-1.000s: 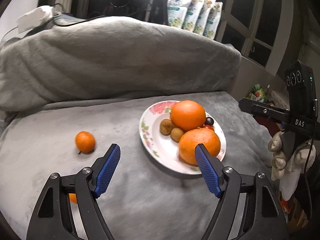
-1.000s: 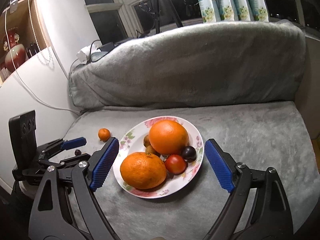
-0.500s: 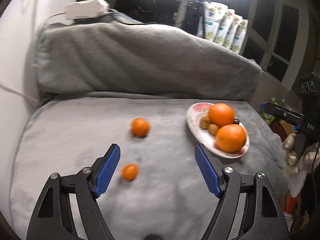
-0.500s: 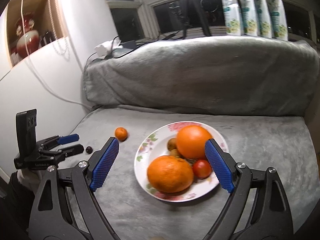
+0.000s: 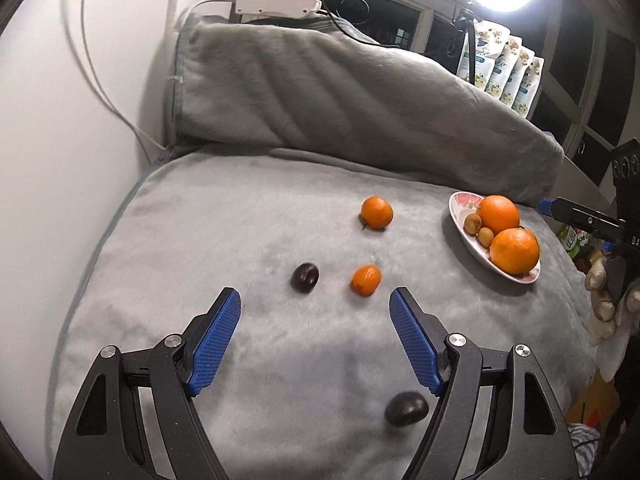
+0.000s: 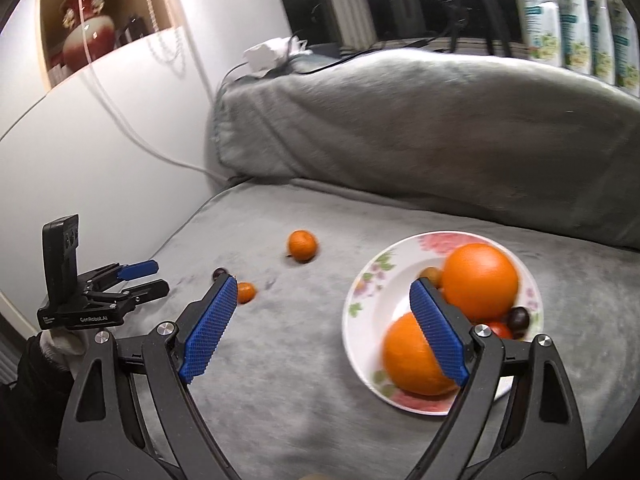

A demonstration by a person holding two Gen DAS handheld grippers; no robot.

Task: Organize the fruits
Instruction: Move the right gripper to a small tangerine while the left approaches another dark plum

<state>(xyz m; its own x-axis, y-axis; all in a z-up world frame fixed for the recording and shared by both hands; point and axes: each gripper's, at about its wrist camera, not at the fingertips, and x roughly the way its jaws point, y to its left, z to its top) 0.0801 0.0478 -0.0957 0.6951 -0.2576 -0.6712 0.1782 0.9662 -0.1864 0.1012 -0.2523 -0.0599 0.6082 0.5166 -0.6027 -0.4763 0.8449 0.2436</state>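
A floral plate (image 5: pixel 468 236) (image 6: pixel 368 296) on the grey blanket holds two big oranges (image 5: pixel 514 250) (image 6: pixel 478 280), small brown fruits (image 5: pixel 473 224) and, in the right wrist view, a red tomato (image 6: pixel 500 329) and a dark plum (image 6: pixel 519 317). Loose on the blanket lie a mandarin (image 5: pixel 376 212) (image 6: pixel 302 245), a small kumquat (image 5: pixel 365 279) (image 6: pixel 245 292) and two dark plums (image 5: pixel 304 277) (image 5: pixel 407 403). My left gripper (image 5: pixel 314 304) is open, just short of the kumquat and the plum. My right gripper (image 6: pixel 322 288) is open above the plate's left edge, holding nothing.
A blanket-covered backrest (image 5: pixel 340 92) rises behind the seat. A white wall (image 5: pixel 60 120) with cables borders the left side. Refill pouches (image 5: pixel 504 72) stand on the sill. A white power strip (image 5: pixel 276 0) lies on the backrest. A gloved hand (image 5: pixel 604 300) holds the other gripper at the right.
Both views have swung left: the plate has slid to the right in each. The kumquat and two dark plums have come into the left wrist view. Both grippers stay open.
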